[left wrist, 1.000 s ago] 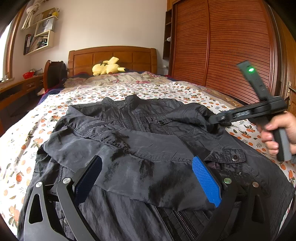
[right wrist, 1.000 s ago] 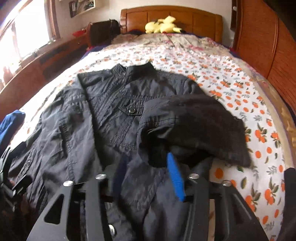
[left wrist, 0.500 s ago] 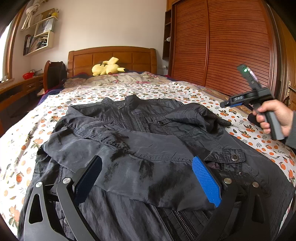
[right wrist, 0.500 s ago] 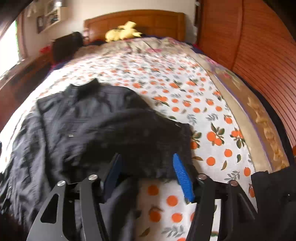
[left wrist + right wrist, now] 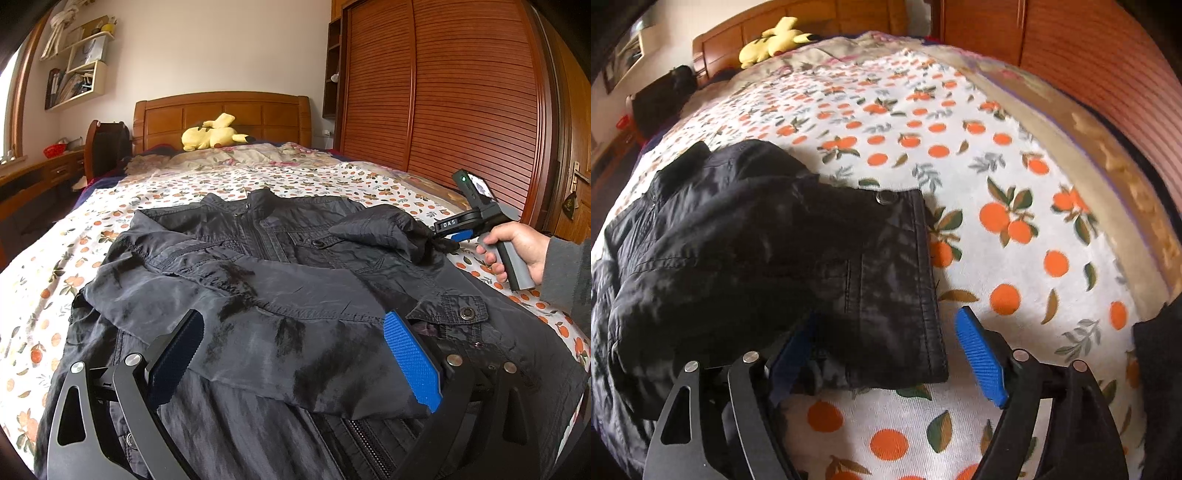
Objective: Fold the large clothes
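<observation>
Left wrist view: we found the jacket (image 5: 295, 295) spread on the bed (image 5: 221, 184), limp and light; left hand-held gripper (image 5: 291, 354) open over a folded sleeve.

Right wrist view: right hand-held gripper (image 5: 886, 354) was opening around the cuff (image 5: 897, 288), the firmest hold, ungripped.

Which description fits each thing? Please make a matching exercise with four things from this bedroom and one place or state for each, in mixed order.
Things:
1. black zip-up jacket
2. yellow plush toy
3. red slatted wooden wardrobe doors
4. orange-print white bedsheet

Places or states:
A. stands along the bed's right side in the left wrist view
B. lies by the wooden headboard
C. covers the mattress under the garment
D. spread on the bed, one sleeve folded across its front

Pairs: 1-D, 2-B, 3-A, 4-C
</observation>
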Tool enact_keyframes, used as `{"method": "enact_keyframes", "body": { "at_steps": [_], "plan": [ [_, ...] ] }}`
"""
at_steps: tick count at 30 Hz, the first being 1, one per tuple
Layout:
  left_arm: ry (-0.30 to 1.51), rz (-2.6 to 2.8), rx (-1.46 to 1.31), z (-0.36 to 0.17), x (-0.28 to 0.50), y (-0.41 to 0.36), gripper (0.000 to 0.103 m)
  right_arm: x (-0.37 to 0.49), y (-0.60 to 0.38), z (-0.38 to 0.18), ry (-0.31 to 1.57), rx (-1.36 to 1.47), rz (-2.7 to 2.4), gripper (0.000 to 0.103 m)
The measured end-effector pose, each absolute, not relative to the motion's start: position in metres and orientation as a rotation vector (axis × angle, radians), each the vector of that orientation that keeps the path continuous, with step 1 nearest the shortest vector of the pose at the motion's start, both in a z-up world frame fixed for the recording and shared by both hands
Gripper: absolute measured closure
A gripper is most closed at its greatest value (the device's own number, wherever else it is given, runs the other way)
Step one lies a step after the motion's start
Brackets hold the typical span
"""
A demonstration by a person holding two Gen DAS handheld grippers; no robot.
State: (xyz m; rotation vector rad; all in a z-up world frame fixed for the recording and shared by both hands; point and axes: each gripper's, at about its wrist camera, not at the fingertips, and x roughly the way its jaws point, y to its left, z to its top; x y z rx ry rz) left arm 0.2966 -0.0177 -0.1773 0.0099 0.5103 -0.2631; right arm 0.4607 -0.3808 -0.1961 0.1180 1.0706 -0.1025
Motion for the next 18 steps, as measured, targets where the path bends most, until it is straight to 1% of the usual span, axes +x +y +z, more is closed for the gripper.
{"method": "enact_keyframes", "body": {
  "at_steps": [2,3,5,6,7,8,10,13,18],
  "plan": [
    [0.511,-0.263,0.01,-0.177,0.297,-0.018,0.004,0.461,-0.381,-0.201,1.081,0.135,-0.098,0.028],
    [0.511,-0.263,0.01,-0.177,0.297,-0.018,0.004,0.46,-0.379,-0.202,1.082,0.129,-0.094,0.03],
    [0.51,-0.261,0.012,-0.177,0.297,-0.018,0.004,0.459,-0.374,-0.203,1.089,0.115,-0.078,0.045],
    [0.51,-0.26,0.015,-0.177,0.296,-0.018,0.004,0.459,-0.372,-0.203,1.092,0.101,-0.073,0.05],
    [0.509,-0.259,0.019,-0.177,0.296,-0.019,0.004,0.458,-0.368,-0.202,1.092,0.073,-0.07,0.064],
    [0.509,-0.256,0.022,-0.177,0.296,-0.019,0.004,0.456,-0.365,-0.2,1.092,0.061,-0.057,0.076],
    [0.505,-0.248,0.024,-0.176,0.295,-0.018,0.004,0.453,-0.361,-0.194,1.091,0.044,-0.028,0.086],
    [0.506,-0.247,0.015,-0.174,0.292,-0.015,0.004,0.442,-0.351,-0.175,1.046,0.003,-0.01,0.092],
    [0.502,-0.259,0.004,-0.168,0.278,-0.005,0.004,0.416,-0.327,-0.122,0.912,-0.02,0.043,0.093]
  ]
}}
